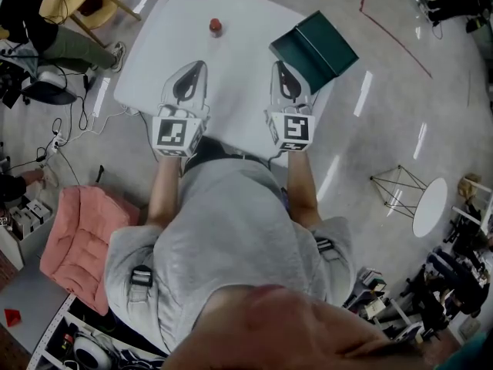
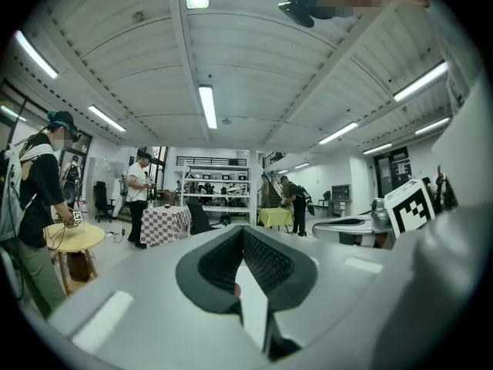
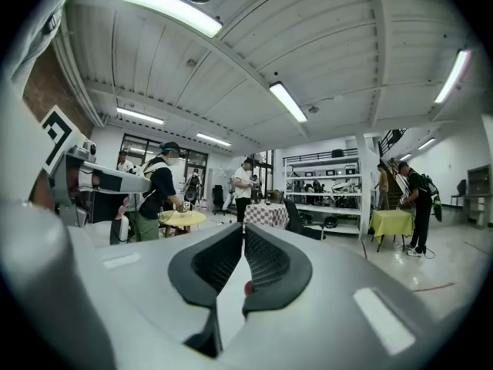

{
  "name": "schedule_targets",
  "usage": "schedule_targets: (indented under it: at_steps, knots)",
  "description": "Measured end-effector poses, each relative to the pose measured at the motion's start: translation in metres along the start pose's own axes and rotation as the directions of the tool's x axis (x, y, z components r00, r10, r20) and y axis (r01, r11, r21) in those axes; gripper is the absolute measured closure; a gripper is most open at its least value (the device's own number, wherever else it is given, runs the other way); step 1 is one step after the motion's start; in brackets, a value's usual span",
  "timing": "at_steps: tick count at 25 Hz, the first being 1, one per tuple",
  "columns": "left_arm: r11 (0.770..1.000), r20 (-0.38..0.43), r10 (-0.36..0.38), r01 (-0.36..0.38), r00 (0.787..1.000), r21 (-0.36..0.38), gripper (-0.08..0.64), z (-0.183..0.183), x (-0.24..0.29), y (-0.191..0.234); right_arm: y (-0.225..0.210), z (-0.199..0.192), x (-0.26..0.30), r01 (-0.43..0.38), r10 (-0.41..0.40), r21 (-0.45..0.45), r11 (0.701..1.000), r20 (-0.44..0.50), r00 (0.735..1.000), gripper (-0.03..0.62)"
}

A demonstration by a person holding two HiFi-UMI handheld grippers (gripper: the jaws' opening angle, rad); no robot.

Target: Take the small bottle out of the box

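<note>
While both grippers lie flat on the white table, the small bottle, red-capped, stands upright outside the green box, well to the box's left on bare tabletop. The box sits open at the table's edge, lid raised.

Right gripper: just beside the box's near-left corner. Its own view shows the tips together and nothing between the ribbed pads.

Left gripper: further left of the box, well apart from it and on the near side of the bottle. Its own view shows the tips meeting, with nothing held.

Neither gripper touches the bottle or the box.
</note>
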State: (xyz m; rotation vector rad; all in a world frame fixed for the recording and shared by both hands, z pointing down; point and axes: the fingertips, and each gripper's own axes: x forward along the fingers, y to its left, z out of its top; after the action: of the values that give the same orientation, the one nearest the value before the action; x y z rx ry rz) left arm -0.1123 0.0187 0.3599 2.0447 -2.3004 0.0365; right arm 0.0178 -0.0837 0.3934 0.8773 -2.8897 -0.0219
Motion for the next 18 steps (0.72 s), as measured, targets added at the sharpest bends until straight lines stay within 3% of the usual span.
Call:
schedule_targets:
  at_steps: [18]
  knots:
    - [1.0,-0.026,-0.027,0.027,0.999,-0.012,0.548,-0.012,-0.022,-0.037,-0.005,-0.017,-0.042,0.027,-0.027,0.015,1.0,-0.025,0.999,0.589]
